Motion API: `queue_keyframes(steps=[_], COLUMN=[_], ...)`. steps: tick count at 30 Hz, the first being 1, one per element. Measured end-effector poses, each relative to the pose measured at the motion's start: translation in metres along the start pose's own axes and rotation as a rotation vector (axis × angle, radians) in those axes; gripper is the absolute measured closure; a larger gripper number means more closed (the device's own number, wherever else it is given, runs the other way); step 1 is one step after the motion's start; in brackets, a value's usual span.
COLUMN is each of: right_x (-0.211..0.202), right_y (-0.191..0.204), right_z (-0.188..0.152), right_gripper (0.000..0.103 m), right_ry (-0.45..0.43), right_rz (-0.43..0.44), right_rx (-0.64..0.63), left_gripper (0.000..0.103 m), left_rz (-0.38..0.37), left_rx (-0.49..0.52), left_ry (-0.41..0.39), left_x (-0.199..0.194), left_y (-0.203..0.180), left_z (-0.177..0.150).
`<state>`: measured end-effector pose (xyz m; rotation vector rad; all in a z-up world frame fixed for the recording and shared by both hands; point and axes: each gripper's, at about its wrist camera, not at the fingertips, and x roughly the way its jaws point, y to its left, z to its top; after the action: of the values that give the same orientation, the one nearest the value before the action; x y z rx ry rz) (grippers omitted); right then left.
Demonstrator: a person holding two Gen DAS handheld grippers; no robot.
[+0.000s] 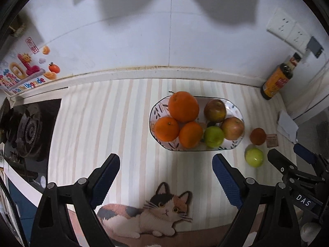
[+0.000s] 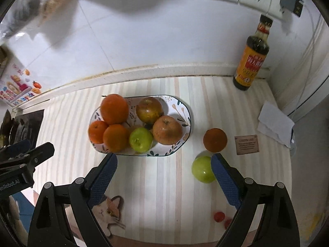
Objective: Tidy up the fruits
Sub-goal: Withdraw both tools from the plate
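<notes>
Left gripper (image 1: 166, 164): your nearest thing, black angular arms with blue knurled pads; the jaws stand wide apart over bare mat, nothing between them.
Right gripper (image 2: 164, 164): same black frame and blue ribbed pads, spread wide and clamped on nothing; its right pad overlaps the loose green apple in the picture, and you cannot tell whether it touches.
Mat (image 1: 115, 123): flat, soft-looking sheet with pale cream, peach and mint stripes, covering the counter under everything; a woven-looking calico cat picture (image 1: 156, 212) lies at its near edge.
Plate (image 2: 183, 107): shallow glossy oval dish, white with a dark rim and leaf sprigs, sitting mid-mat.
Fruit in the plate: you have three round, dimpled oranges (image 2: 114, 109) bunched on the left, two dull red-brown apples (image 2: 167, 130) on the right, and one smooth green apple (image 2: 141, 140) at the front, all touching.
Bottle (image 2: 251, 61): tall dark glass with an orange label, upright in the back right corner by the wall.
Loose fruit: a shiny green apple (image 2: 202, 169) and a dark orange-brown round fruit (image 2: 215, 140) rest on the mat just right of the plate, close together.
Card (image 2: 246, 144): small flat brown rectangle beside them.
</notes>
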<state>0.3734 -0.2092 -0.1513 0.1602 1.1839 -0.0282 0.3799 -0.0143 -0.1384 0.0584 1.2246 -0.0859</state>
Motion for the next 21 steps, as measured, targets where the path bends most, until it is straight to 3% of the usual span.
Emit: queue_keyframes(steps=[13,21], right_x=[-0.102,-0.133], right_y=[0.015,0.018], right_z=[-0.025,-0.032], right_gripper=[0.008,0.008], right_ry=[-0.118,-0.156], right_rz=[-0.002,0.023], right_rx=[-0.047,-0.042], left_gripper=[0.011,0.011], left_rz=[-0.045,-0.049], left_rx=[0.027,0.022], left_ry=[-0.091,-0.135], left_x=[-0.074,-0.100], left_y=[-0.008,-0.007], left_z=[-0.029,-0.035])
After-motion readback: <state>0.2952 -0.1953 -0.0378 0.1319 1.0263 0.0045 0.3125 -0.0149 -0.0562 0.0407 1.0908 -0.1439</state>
